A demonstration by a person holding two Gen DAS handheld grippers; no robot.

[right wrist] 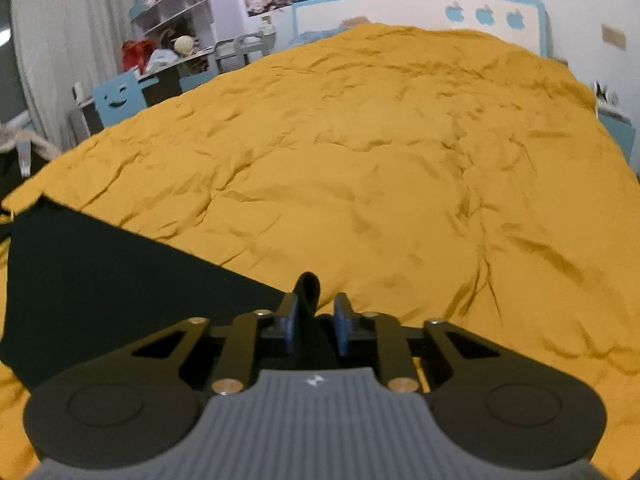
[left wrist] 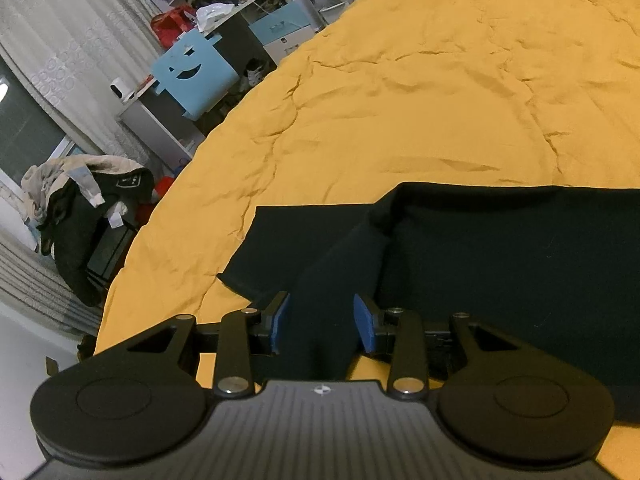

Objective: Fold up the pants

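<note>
The black soft cloth pants (left wrist: 500, 264) lay on the mustard-yellow quilted bedspread (left wrist: 400, 100). The left gripper (left wrist: 320, 322) pinched a limp bunch just ahead of it. The right gripper (right wrist: 316, 322) clamped a thin upstanding fold (right wrist: 308, 288). The fabric looked light and floppy, so edges seemed best to hold.

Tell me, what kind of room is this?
Most likely a bedroom, perhaps a child's: a big bed under a yellow quilt, a headboard with blue apple shapes, and cluttered shelves.
</note>
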